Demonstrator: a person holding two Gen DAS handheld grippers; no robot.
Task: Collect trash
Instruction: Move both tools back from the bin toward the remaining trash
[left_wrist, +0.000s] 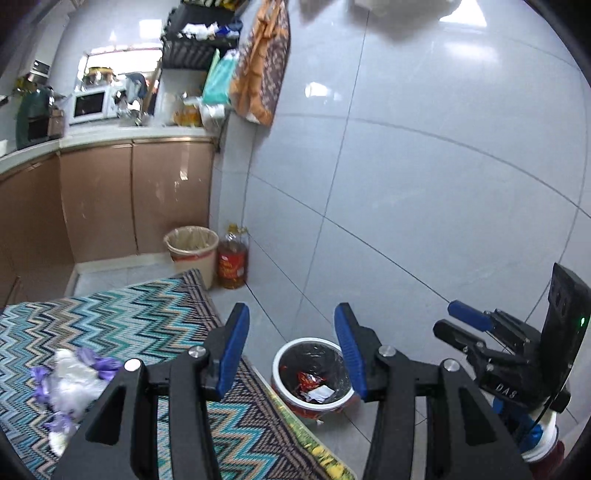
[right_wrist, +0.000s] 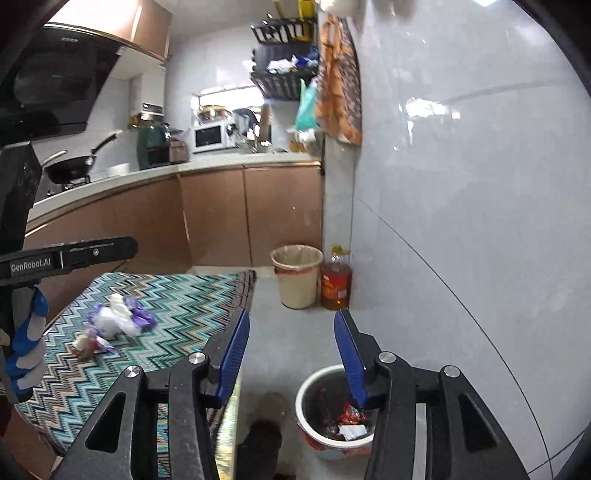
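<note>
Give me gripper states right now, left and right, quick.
Left gripper: open, holding nothing.
Right gripper: open, holding nothing.

The table cover (left_wrist: 122, 325), lower left of the left wrist view, carries a zigzag pattern in teal, navy, white and tan, with a yellow-green floral edge. On it lies a crumpled heap of trash (left_wrist: 70, 384) in white and purple. The small bin (left_wrist: 312, 373), lower centre, has a white rim, a black liner and red wrappers with a white scrap inside. The left gripper (left_wrist: 291, 347) is black with blue finger pads, as is the right gripper (right_wrist: 291, 354). Further back stand a beige bin (right_wrist: 297, 275) with a red band, an amber oil bottle (right_wrist: 335, 280) with a red label, brown cabinets (right_wrist: 221, 218) and pale grey wall tiles (left_wrist: 424, 166).
</note>
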